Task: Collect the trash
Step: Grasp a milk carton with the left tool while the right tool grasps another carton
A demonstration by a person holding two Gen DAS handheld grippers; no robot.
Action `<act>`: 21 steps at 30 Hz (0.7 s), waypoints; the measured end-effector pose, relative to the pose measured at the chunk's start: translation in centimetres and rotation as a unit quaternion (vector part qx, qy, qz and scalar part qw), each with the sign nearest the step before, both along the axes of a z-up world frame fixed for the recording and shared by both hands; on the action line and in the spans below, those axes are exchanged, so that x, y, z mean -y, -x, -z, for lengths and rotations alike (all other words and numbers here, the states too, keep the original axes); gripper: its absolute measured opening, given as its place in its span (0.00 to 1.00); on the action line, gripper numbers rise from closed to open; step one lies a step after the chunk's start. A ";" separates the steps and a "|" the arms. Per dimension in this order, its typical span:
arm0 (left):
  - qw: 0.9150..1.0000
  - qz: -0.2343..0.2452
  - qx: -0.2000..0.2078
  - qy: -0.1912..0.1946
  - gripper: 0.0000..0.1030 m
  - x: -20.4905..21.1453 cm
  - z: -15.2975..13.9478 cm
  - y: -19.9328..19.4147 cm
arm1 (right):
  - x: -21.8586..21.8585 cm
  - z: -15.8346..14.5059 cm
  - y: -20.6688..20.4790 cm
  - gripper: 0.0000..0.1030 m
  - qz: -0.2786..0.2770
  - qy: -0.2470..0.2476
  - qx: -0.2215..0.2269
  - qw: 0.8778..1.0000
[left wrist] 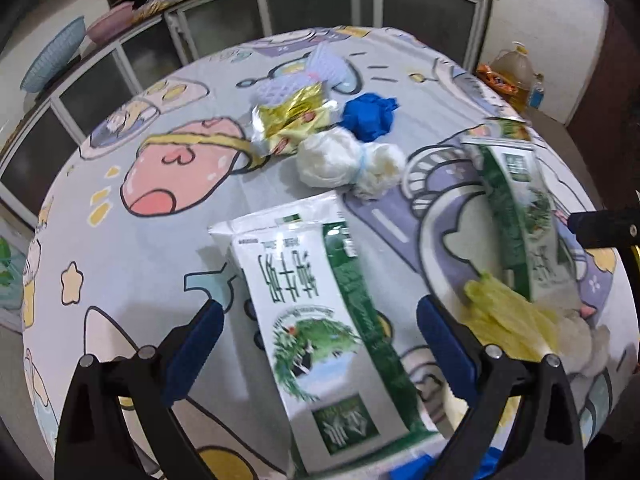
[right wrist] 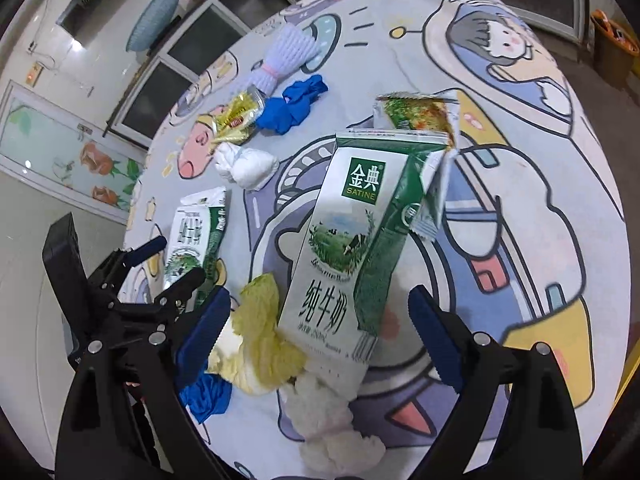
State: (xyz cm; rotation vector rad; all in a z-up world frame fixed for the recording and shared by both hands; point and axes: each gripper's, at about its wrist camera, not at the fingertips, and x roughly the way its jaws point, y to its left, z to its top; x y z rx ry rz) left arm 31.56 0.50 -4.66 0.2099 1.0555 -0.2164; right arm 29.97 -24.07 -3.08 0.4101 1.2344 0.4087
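Observation:
Trash lies scattered on a round table with a cartoon-print cloth [left wrist: 120,248]. My left gripper [left wrist: 320,344] is open, its blue pads on either side of a flat white-and-green milk carton [left wrist: 320,312], apart from it. My right gripper [right wrist: 320,336] is open too, straddling a second milk carton [right wrist: 352,240] without touching. That carton [left wrist: 516,216] rests on a yellow cabbage leaf [right wrist: 260,332] and white crumpled tissue [right wrist: 328,420]. Farther off lie a blue glove [left wrist: 370,116], a white plastic wad [left wrist: 344,160], a gold wrapper [left wrist: 292,114] and a purple foam net [left wrist: 288,80].
A green snack packet [right wrist: 416,112] lies behind the right carton. Another blue glove [right wrist: 206,394] sits by my right gripper's left finger. Cabinets with glass doors [left wrist: 312,4] stand behind the table. An oil bottle [left wrist: 516,72] and an orange bin [right wrist: 612,52] stand on the floor.

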 end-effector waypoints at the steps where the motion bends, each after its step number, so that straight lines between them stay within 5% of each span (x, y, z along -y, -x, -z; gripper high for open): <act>1: 1.000 -0.004 -0.008 0.009 0.91 -0.3 0.3 -0.4 | -0.2 0.2 -0.3 0.84 -0.002 0.003 -0.005 1.000; 14: 0.998 -0.022 -0.047 0.028 0.90 -1.2 3.5 -3.4 | -2.1 2.5 -3.0 0.77 -0.013 0.042 -0.029 0.999; 17: 0.998 -0.024 -0.041 0.034 0.76 -1.6 3.5 -3.2 | -2.1 2.9 -3.2 0.63 -0.012 0.056 -0.030 0.998; 21: 0.999 -0.018 -0.040 0.026 0.63 -1.7 3.4 -3.0 | -2.1 3.0 -3.2 0.62 -0.012 0.055 -0.027 0.998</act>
